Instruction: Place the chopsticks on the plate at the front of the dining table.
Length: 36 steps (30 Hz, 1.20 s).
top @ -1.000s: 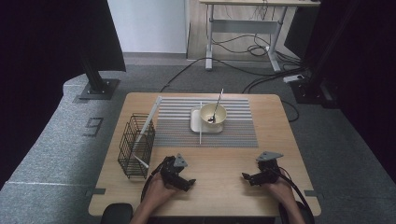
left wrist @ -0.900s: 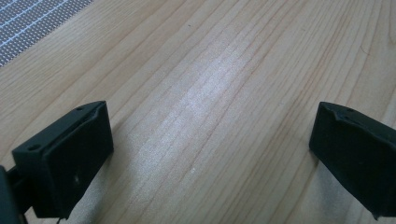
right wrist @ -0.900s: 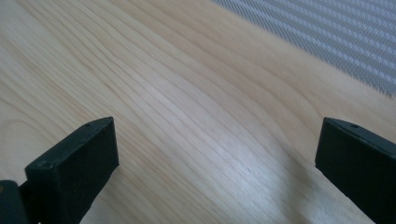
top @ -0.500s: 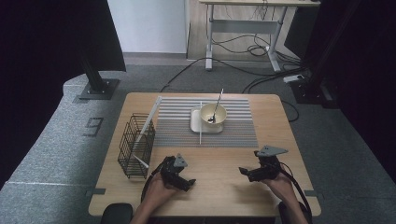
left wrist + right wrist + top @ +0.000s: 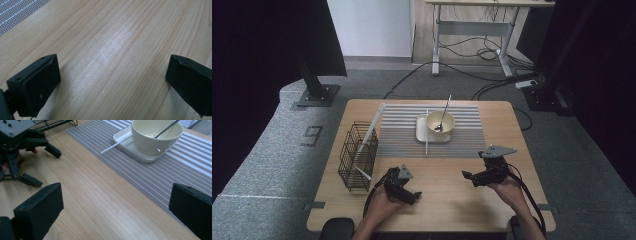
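My left gripper (image 5: 412, 193) (image 5: 112, 82) rests low over bare wood near the table's front left, jaws wide apart and empty. Farther right, my right gripper (image 5: 468, 178) (image 5: 115, 212) hovers open and empty, turned toward the left. In the right gripper view the left gripper (image 5: 45, 167) lies ahead at the left. A cream bowl (image 5: 440, 122) (image 5: 155, 137) holding a metal spoon (image 5: 445, 111) (image 5: 166, 128) stands on a white square plate (image 5: 422, 133) (image 5: 125, 141) on a grey striped mat (image 5: 397, 135) (image 5: 175, 175). A thin white stick (image 5: 427, 135) (image 5: 115, 145) lies beside the plate.
A black wire basket (image 5: 357, 157) (image 5: 55, 122) stands at the table's left edge with white sticks leaning in it. The wooden table (image 5: 442, 205) runs bare between the grippers. Cables and stand bases lie on the floor behind.
My right gripper has lifted and moved forward and slightly left, turning toward the left gripper. The left gripper has stayed where it was.
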### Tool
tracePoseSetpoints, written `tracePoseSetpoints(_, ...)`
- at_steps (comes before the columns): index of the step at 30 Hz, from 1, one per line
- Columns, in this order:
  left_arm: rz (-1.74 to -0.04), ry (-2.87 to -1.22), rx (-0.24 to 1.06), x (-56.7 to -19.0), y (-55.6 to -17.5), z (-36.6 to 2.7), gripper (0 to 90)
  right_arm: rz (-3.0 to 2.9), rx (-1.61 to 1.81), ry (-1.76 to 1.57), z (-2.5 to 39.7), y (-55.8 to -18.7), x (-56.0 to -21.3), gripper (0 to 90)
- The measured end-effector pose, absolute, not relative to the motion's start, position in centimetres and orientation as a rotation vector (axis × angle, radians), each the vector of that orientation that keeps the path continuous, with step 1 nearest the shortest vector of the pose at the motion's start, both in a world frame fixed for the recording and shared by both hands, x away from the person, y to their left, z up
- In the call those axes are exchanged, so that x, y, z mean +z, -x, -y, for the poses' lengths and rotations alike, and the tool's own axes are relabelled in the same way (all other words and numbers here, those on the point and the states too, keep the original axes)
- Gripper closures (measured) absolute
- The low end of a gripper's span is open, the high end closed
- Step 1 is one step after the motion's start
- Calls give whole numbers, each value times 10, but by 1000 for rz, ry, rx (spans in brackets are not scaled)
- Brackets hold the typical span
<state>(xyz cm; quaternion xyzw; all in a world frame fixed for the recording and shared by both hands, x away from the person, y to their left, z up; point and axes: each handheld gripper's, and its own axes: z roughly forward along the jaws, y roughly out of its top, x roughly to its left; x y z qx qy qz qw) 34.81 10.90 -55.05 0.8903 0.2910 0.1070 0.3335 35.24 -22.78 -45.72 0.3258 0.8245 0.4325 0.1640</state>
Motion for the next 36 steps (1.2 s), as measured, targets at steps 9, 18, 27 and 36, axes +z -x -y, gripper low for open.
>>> tracePoseSetpoints(9, -760, -2325, 279, -551, -348, -109, 0, -2386, 1201, -868, 204, -359, -433, 0)
tracePoseSetpoints(18, -761, -2325, 279, -550, -348, -109, 0, -2462, 1217, -787, 176, -364, -408, 0)
tracePoseSetpoints(27, -760, -2324, 279, -551, -348, -109, 0, -2527, 1235, -740, 146, -373, -390, 0)
tracePoseSetpoints(36, -761, -2324, 279, -551, -348, -109, 0, -2560, 1261, -686, 120, -377, -371, 0)
